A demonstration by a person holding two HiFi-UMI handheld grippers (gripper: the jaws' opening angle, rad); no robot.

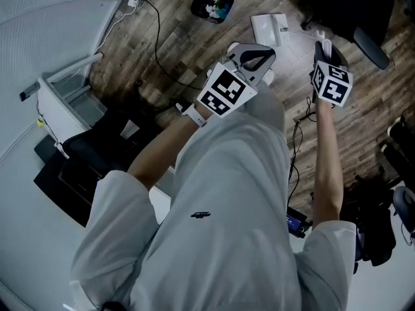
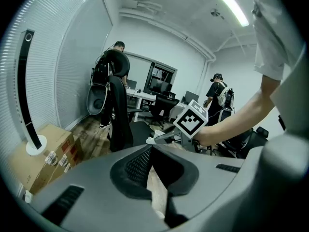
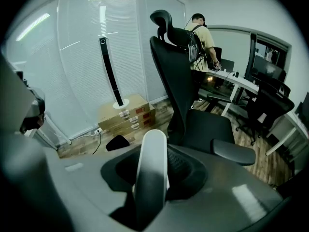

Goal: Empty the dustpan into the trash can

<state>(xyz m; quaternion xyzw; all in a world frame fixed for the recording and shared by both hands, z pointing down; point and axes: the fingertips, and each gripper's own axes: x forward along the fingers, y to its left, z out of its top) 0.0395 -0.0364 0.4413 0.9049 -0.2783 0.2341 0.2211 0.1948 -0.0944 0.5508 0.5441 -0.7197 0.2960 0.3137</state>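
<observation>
The black trash can (image 1: 213, 5) stands on the wood floor far ahead, with rubbish in it; it also shows as a dark shape (image 3: 117, 142) in the right gripper view. A white dustpan (image 1: 269, 26) lies flat on the floor to its right. My right gripper (image 1: 322, 47) is above the floor right of the pan. A thick white handle (image 3: 151, 178) runs up between its jaws (image 3: 154, 144), which look closed on it. My left gripper (image 1: 254, 58) hangs over the floor near the pan, shut, with nothing between its jaws (image 2: 150, 149).
A black office chair (image 1: 97, 148) stands at my left, beside a white unit (image 1: 65, 102). Cables (image 1: 159, 44) trail across the floor. Cardboard boxes (image 3: 126, 112) sit by the blinds. Dark bags (image 1: 376, 219) lie at the right. People stand at desks in the background (image 2: 215, 88).
</observation>
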